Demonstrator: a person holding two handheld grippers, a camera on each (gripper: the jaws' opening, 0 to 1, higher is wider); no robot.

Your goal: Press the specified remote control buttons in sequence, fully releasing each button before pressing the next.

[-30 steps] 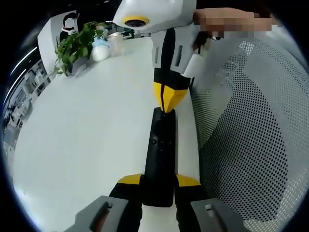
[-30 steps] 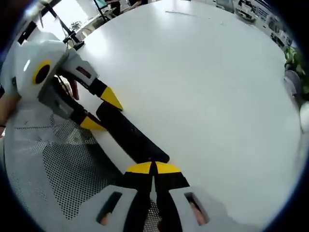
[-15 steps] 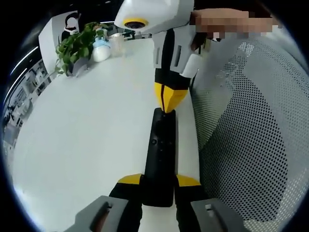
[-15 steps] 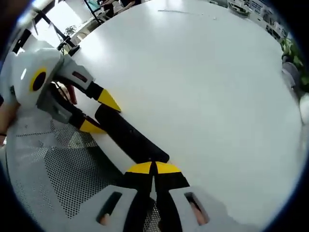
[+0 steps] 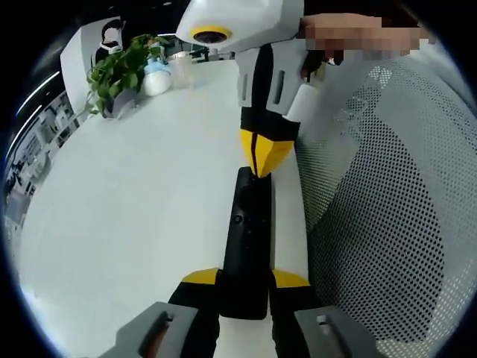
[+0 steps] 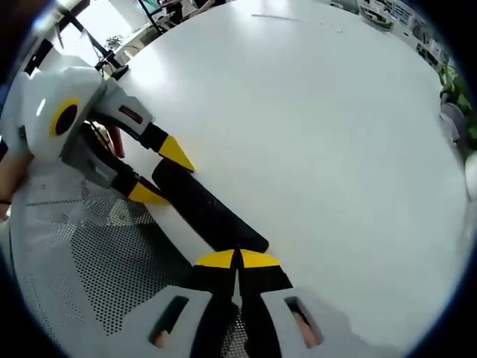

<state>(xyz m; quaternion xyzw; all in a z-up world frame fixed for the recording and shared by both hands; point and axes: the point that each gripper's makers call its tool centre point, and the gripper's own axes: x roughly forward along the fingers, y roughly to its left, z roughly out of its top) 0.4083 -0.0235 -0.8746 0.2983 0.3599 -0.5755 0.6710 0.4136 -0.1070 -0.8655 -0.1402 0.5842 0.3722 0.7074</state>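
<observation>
My white round table (image 5: 134, 209) carries the black remote (image 5: 248, 239) near its edge, with a potted plant (image 5: 115, 71) far across.

Closed yellow-tipped right gripper (image 5: 259, 165) has lifted slightly off the long black plastic remote control's (image 5: 248, 239) twelve o'clock end, a sliver apart.

A black remote (image 5: 248, 239) lies on the white bench (image 5: 127, 201), between yellow-tipped tongs (image 5: 246, 280), beside perforated white mesh (image 5: 387, 224).
</observation>
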